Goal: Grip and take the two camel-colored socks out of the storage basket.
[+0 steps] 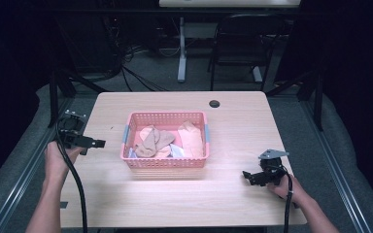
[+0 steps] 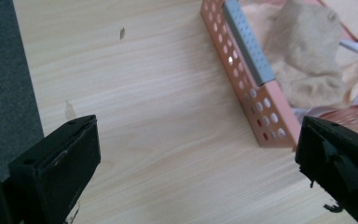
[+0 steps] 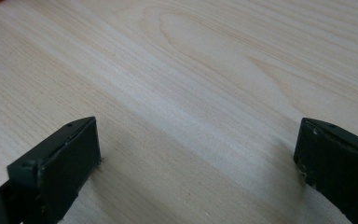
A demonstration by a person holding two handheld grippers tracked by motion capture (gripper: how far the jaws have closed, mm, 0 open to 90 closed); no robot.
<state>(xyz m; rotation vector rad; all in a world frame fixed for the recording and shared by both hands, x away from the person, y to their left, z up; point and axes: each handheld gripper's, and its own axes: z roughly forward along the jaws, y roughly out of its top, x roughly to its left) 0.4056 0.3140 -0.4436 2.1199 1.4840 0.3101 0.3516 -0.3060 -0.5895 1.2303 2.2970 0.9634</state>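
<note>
1. Counter [image 1: 233,194] — pale wood top with a dark grommet hole [image 1: 214,103] near its far edge. Beyond it stand a chair and a second desk's leg, amid floor cables.

2. Pink basket [image 1: 166,162] — perforated plastic with grey handle grips, set at the middle of the counter. In the left gripper view its near corner wall [image 2: 265,119] lies just ahead of the right-hand jaw.

3. Contents — a tan sock [image 1: 151,141], crumpled, at the left and centre of the basket; a peach-coloured cloth [image 1: 192,140] lies toward the right. White pieces lie beneath; what they are cannot be told. The tan sock [image 2: 310,60] shows close over the basket wall in the left gripper view.

4. Left claw [image 1: 98,143] — jaws spread wide, nothing between them, held above the counter just left of the basket and pointing at it.

5. Right claw [image 1: 247,175] — jaws likewise wide and empty, low over bare counter, well apart from the basket at its front right.

6. Step in hand, as judged — approach, with nothing grasped yet. The left claw is the nearer to the work.

7. Next move, as judged — lift the left claw over the basket wall, come down on the tan sock, and close on a raised fold rather than on the rim.
</note>
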